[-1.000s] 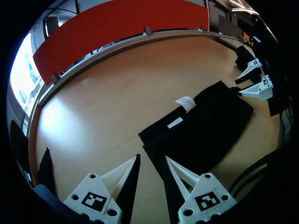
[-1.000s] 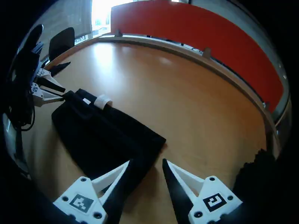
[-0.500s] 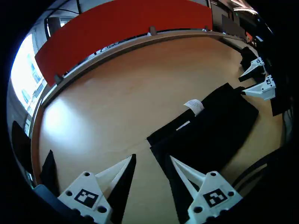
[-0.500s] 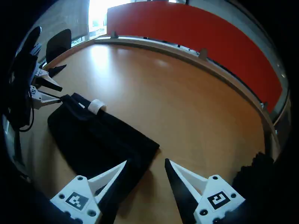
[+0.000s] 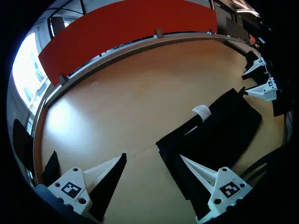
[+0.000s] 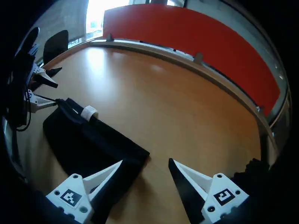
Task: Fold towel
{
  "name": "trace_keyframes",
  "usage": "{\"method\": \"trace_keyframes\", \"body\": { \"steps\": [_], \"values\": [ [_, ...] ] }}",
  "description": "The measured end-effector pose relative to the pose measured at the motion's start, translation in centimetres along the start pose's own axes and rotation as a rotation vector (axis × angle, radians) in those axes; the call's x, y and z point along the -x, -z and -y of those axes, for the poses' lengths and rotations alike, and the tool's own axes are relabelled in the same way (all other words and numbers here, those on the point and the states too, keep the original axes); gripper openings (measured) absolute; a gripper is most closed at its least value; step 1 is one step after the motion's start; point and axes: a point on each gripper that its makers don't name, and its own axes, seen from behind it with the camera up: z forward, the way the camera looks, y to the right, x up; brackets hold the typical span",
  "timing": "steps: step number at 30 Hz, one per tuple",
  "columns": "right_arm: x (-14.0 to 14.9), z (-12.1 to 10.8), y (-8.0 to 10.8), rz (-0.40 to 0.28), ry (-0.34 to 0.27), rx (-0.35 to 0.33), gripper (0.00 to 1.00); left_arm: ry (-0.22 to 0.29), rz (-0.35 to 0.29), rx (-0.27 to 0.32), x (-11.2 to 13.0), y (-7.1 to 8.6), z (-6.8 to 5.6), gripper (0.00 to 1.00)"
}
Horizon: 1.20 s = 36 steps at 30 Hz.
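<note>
Just one black towel (image 5: 224, 130), one table (image 5: 123, 97) — left gripper (image 5: 153, 156), right gripper (image 6: 145, 160) splayed.

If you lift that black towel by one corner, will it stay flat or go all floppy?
Probably floppy: the black towel lies in soft folded layers flat on the wooden table, so it would likely droop. It looks thin, so probably light. Pushed, it may bunch up rather than slide.

No legible text — anywhere.

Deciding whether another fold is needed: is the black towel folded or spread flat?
Folded. The black towel lies as a compact rectangle on the table, stacked edges stepped at one end.
</note>
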Motion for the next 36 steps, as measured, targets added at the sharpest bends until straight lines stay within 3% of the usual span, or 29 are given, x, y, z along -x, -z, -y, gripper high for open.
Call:
{"method": "trace_keyframes", "body": {
  "steps": [20, 36],
  "values": [
    [-0.7, 0.0, 0.7, -0.022, 0.002, 0.003, 0.85, 0.023, -0.016, -0.025, -0.5, 0.9, 1.0, 0.94],
    [2.2, 2.3, 3.3, -0.022, -0.014, -0.017, 0.85, 0.076, -0.002, -0.007, 2.6, 3.2, -0.8, 0.94]
  ]
}}
